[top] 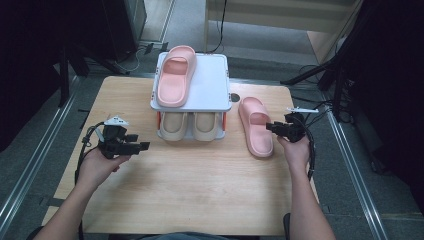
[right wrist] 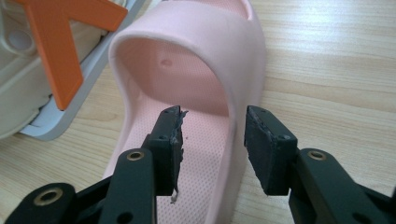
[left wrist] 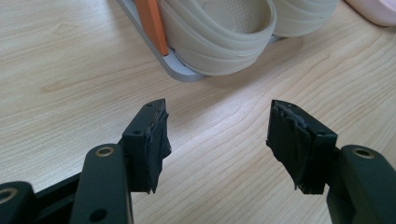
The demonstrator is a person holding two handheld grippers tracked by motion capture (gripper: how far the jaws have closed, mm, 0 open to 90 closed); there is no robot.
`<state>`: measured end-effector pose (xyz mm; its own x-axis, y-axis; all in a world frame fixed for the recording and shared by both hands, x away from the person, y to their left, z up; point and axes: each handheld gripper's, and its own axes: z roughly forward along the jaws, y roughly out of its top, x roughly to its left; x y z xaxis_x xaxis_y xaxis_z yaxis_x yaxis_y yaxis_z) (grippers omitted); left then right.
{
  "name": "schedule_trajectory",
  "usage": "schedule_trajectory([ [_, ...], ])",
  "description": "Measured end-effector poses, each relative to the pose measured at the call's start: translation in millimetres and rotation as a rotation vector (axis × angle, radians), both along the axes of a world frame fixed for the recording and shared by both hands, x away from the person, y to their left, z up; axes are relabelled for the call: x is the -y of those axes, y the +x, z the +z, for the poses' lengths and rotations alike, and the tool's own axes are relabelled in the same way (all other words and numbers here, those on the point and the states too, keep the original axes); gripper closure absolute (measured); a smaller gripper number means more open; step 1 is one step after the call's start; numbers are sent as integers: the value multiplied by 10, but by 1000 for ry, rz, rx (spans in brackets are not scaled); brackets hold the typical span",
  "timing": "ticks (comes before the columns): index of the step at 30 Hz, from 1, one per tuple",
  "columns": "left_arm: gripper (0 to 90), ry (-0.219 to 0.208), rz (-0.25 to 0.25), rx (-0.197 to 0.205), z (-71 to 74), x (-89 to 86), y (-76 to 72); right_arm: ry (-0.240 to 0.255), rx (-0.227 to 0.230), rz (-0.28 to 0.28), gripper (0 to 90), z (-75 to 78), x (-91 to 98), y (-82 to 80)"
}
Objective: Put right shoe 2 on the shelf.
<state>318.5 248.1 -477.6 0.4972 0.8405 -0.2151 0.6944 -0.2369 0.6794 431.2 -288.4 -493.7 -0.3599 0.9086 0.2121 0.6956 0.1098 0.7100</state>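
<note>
1. the right gripper (right wrist: 212, 135) straddles the side wall of the soft pink foam slide slipper on the table (right wrist: 196, 93): one jaw sits inside over the dotted footbed, the other outside by the wood. the jaws stand apart with a gap on each side of the wall, so nothing is clamped; i judge this to be the line-up for a pinch on the strap edge, the easiest part to hold.

2. the left gripper (left wrist: 217, 140) hangs over bare wood with its jaws wide apart and nothing between them, likely kept free to help or steady.

3. just ahead of the left gripper stands the grey two-tier shoe rack with orange struts (top: 220, 100). its lower shelf holds a pair of beige rubber slippers (left wrist: 219, 37) side by side, which fills that level.

4. farther on, the matching pink slipper on the top shelf (top: 176, 75) lies on the shelf's left half, leaving the right half bare; that space looks meant for the slipper beside the right gripper, though whether it would sit flush i can't tell from this angle.

5. the pink slipper on the table lies flat, just right of the rack, within short reach of that space.
</note>
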Motion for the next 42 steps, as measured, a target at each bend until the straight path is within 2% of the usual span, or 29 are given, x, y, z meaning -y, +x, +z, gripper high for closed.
schedule_trajectory([
  [2,383,4,-1,0,-5,9,-4,-11,-4,-5,568,-26,-8,22],
  [5,383,9,-11,3,-3,13,-21,26,-21,-8,561,-79,1,73],
  [6,383,8,-10,6,-3,16,-29,24,-26,-11,562,-95,0,90],
  [10,383,4,-9,14,-7,11,-70,-2,-43,-24,564,-151,-21,168],
  [14,383,9,-3,20,-11,-10,-122,-32,-26,-22,572,-175,-63,249],
  [20,383,3,22,13,-25,-84,-197,-54,-30,-37,576,-195,-133,345],
  [23,383,6,31,11,-33,-118,-225,-49,-26,-40,613,-207,-129,382],
  [25,382,4,36,12,-35,-134,-240,-48,-35,-55,662,-213,-119,407],
  [30,382,4,44,8,-40,-154,-259,-9,-72,-91,712,-199,-79,444],
  [37,382,5,39,5,-56,-137,-249,-56,-82,-101,787,-140,-101,443],
  [42,383,4,34,-2,-69,-148,-247,-53,-85,-110,819,-98,-103,435],
])
